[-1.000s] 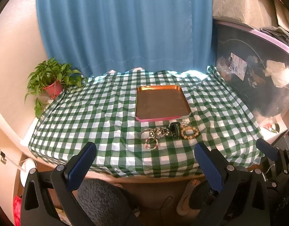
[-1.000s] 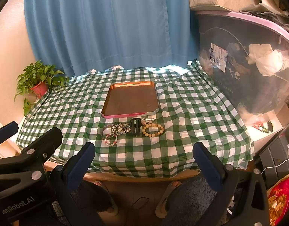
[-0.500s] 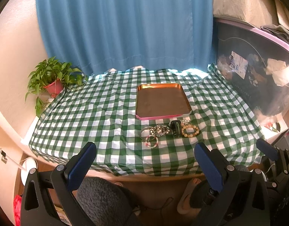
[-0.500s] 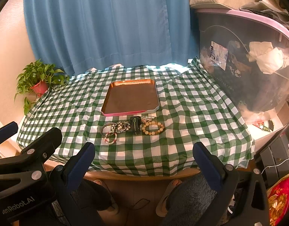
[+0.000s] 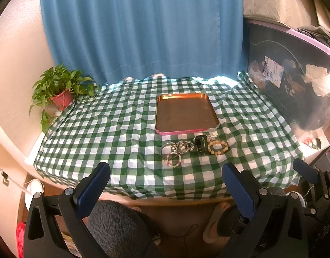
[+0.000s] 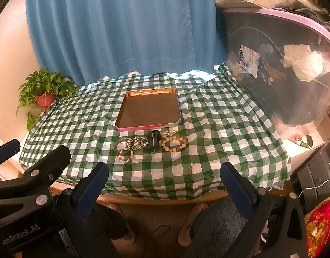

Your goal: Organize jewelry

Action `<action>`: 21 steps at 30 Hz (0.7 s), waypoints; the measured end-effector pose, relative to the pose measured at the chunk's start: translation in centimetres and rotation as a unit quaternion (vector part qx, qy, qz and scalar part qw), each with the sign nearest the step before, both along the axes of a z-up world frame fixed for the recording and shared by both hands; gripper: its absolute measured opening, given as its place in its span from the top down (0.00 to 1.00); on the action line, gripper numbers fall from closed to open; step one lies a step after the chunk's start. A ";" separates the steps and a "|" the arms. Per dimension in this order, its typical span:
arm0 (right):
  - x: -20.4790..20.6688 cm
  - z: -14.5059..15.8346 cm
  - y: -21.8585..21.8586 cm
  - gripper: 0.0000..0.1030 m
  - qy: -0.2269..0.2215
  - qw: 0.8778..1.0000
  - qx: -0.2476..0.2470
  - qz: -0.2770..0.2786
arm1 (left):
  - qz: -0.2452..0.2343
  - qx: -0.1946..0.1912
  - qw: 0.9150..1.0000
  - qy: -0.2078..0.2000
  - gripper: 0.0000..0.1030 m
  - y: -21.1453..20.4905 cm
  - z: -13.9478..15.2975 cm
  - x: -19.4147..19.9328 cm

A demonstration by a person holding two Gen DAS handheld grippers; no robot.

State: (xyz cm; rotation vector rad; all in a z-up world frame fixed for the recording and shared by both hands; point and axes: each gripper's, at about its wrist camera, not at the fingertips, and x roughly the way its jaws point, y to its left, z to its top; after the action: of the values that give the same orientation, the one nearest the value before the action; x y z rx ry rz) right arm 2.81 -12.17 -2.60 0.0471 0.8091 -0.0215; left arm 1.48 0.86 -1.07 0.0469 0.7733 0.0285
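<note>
Both jaws spread. Beaded bracelet (image 6: 174, 143), at 3 o'clock of the cluster: light, limp, probably slippery; pinch one rim.

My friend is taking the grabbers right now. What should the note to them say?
Left gripper: open, holding nothing, held back at the near table edge.
Right gripper: open, holding nothing, also short of the table.
Copper tray: on the checked cloth, nothing in it.
Jewelry lies in a row just in front of the tray: tan bead bracelet, black band with green trim, tangle of bangles and beads, small pink bead bracelet.
Done: nothing moved yet.
Left: probably put every piece into the tray.
</note>
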 end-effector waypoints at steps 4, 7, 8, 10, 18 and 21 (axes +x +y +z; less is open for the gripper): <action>-0.1 -0.2 0.0 0.00 0.000 1.000 0.000 0.000 | 0.000 0.000 1.000 0.000 0.00 0.0 0.0 0.0; 0.0 -0.1 0.0 0.00 0.001 1.000 0.000 -0.001 | -0.001 0.000 1.000 0.000 0.00 0.0 0.0 0.0; -0.1 -0.2 0.1 0.00 0.001 1.000 0.000 -0.001 | 0.000 0.000 1.000 0.000 0.00 -0.1 0.0 0.0; 0.1 0.0 0.0 0.00 0.002 1.000 0.000 -0.001 | 0.000 0.000 1.000 0.001 0.00 -0.1 0.0 0.1; 0.1 -0.1 0.0 0.00 0.003 1.000 0.001 0.000 | 0.000 0.001 1.000 0.002 0.00 -0.2 0.0 0.1; 0.2 0.0 -0.1 0.00 0.004 1.000 0.002 0.000 | 0.000 0.002 1.000 0.002 0.00 -0.2 0.0 0.1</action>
State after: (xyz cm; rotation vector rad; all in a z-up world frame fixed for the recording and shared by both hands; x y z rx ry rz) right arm 3.05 -12.24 -2.64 0.0499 0.8170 -0.0204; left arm 1.59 0.68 -1.05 0.0500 0.7778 0.0305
